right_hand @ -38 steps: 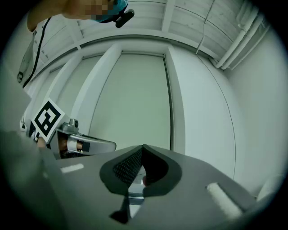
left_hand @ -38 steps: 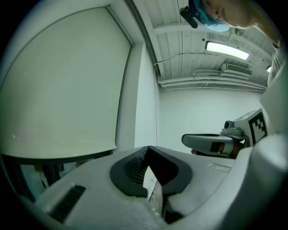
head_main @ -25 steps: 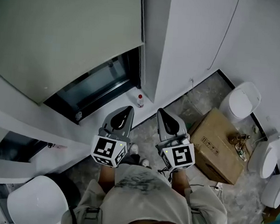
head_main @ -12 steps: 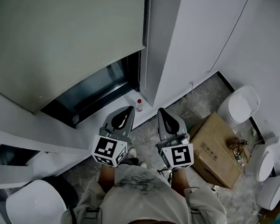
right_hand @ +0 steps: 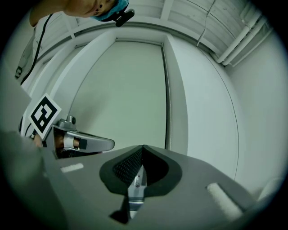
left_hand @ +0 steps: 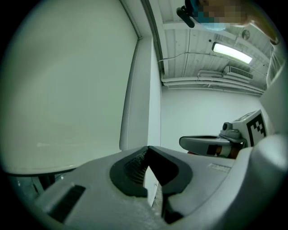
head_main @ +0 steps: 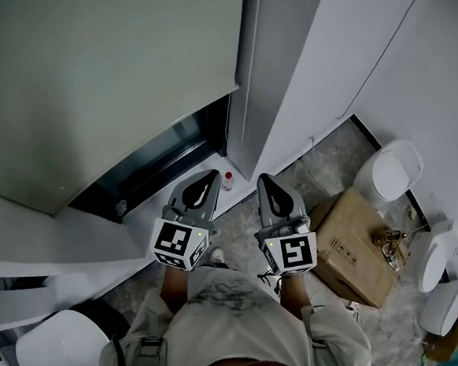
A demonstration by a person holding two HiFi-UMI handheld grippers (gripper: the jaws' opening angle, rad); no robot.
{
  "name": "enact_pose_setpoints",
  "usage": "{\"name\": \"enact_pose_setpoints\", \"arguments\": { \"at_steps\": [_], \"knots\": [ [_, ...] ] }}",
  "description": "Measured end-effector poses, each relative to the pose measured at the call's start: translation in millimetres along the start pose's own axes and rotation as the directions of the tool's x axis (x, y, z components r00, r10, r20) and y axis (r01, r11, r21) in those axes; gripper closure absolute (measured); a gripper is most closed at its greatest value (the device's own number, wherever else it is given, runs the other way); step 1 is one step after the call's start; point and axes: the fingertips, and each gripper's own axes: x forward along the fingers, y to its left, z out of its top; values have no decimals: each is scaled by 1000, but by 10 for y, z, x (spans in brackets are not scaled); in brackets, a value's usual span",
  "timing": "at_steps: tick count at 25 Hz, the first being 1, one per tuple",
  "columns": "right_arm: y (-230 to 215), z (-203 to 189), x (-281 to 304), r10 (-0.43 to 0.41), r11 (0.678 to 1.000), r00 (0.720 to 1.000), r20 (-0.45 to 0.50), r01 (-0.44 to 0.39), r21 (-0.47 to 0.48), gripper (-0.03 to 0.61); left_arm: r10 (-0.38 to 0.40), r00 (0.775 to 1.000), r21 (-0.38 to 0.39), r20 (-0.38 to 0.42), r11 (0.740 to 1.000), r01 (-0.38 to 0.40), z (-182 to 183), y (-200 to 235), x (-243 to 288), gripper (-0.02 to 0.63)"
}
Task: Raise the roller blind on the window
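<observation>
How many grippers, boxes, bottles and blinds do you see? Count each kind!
Grey two-jaw grippers: 2, left gripper, right gripper
Brown cardboard box: 1
Small red-capped bottle: 1
Pale roller blind: 1
Total: 5

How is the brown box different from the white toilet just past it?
The box is brown; the toilet is white. The box has flat sides and sharp corners; the toilet is round and smooth. A metal fitting lies on top of the box; the toilet's lid has nothing on it. Both sit on the floor.
</observation>
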Motion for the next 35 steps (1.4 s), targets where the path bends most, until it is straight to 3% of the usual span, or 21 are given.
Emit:
{"name": "enact_pose_setpoints", "arguments": {
  "at_steps": [9, 18, 35],
  "knots": [
    [-21, -43, 407, -41, 999, 999, 6, 41, 23, 568, -52, 999, -9, -3, 999, 52, -5, 394, 243, 607],
    [-204, -19, 575, -70, 997, 998, 6, 70, 16, 568, -73, 997, -8, -6, 997, 73, 31, 494, 483, 607],
    [-832, -99, 1183, 40, 997, 999, 35, -42, 64, 568, 18, 1000, -4, -2, 1000, -18, 69, 664, 1291, 607]
  ]
}}
